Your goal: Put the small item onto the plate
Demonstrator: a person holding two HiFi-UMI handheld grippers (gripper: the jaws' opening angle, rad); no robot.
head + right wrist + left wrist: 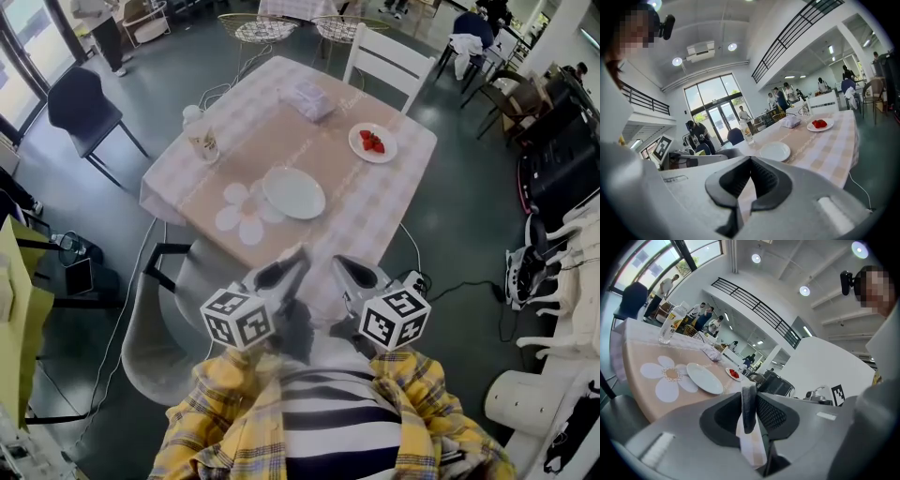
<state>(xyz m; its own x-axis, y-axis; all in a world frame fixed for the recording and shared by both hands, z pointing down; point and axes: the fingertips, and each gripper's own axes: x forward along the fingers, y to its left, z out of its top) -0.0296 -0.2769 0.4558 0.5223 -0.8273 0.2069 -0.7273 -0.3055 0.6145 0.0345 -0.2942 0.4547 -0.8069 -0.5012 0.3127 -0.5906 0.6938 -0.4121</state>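
Checked table (398, 202) holds 1 white plate (293, 192), plus strawberries (373, 142) on a smaller plate (387, 156).

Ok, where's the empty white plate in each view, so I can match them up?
Head view: empty white plate, middle of the table.
Left gripper view: left of centre, beside the flower print.
Right gripper view: near centre.
Shared landmark: the plate of red fruit beyond it.

No text is legible; label on the bottle (671, 324) unreadable.
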